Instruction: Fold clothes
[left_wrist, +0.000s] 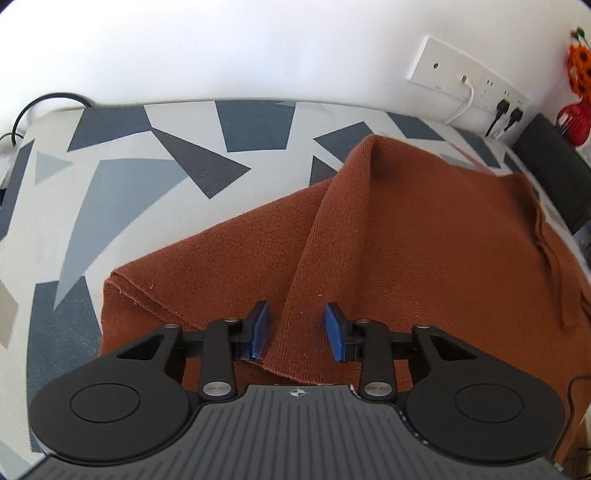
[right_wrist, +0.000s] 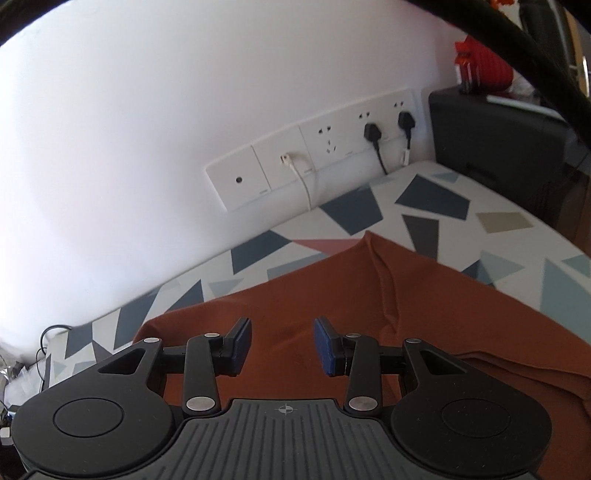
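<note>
Left tongs (left_wrist: 297, 334) sit partly open over the rust-brown knit garment (left_wrist: 406, 258), straddling a raised ridge of fabric. The near corner of that flap lies between the blue pads (left_wrist: 259, 328). The left pad looks to touch the cloth edge, the right pad stands clear, so no firm pinch yet.

Right tongs (right_wrist: 282, 345) also partly open, hovering above the cloth with nothing between the pads.

Progress: garment looks part-folded, one flap doubled over, layered edges at left. It's still lumpy, with the ridge and a fringed edge (left_wrist: 546, 254) loose at right. More folds and smoothing remain, I'd judge.

Beyond the tongs the garment spreads across the patterned surface (left_wrist: 122, 192), stopping short of the wall sockets (right_wrist: 325, 162).
</note>
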